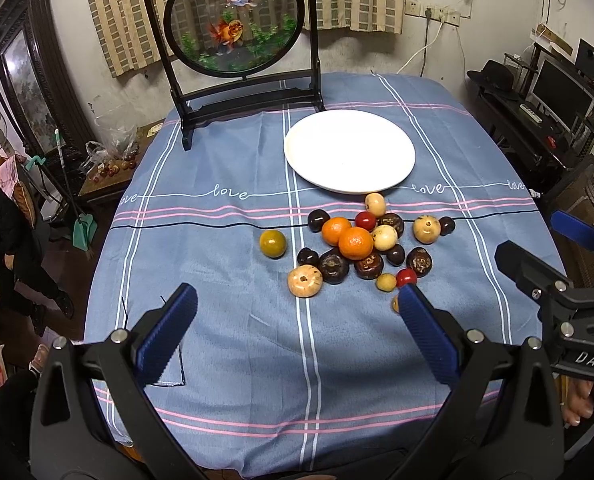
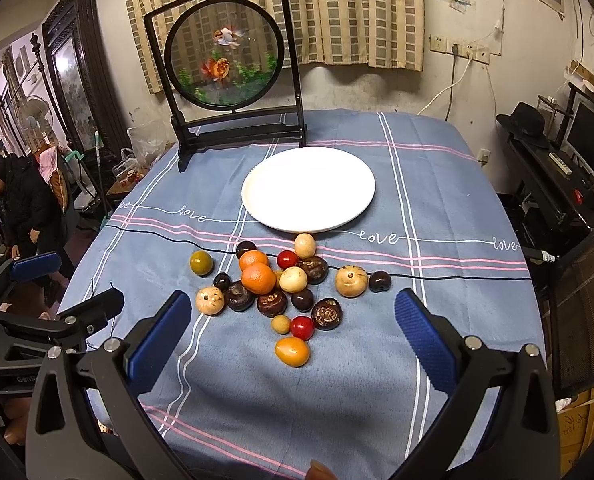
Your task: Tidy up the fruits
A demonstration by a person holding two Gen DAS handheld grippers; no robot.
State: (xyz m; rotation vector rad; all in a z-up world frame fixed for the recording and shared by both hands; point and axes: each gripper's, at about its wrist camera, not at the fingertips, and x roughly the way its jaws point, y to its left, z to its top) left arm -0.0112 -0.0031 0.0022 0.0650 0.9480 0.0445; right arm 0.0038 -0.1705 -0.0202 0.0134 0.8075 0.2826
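Your table (image 2: 437,208), under its blue striped cloth, carries everything: at the far edge stands the round goldfish screen (image 2: 225,52) in its black frame, and just in front of it, toward the middle, sits the white plate (image 2: 309,192), bare so far. The fruit (image 2: 281,284) lies loose in a tight heap between the plate and the near edge, none of it on the plate yet, so I judge the sorting has not begun. Biggest in the heap are two oranges (image 2: 259,278) pressed together; a green-yellow fruit (image 2: 201,263) sits apart on the left, and a small orange one (image 2: 292,351) lies nearest you. Your left claw (image 1: 293,320) and right claw (image 2: 293,328) both hover over the near side, jaws spread wide and holding nothing. The risk, as I see it, is the crowding: round fruits touch one another, so closing on one could nudge its neighbours and send them rolling toward the table edge. The small red cherry-like ones (image 2: 302,327) may also slip from wide pads. Start with the outliers.
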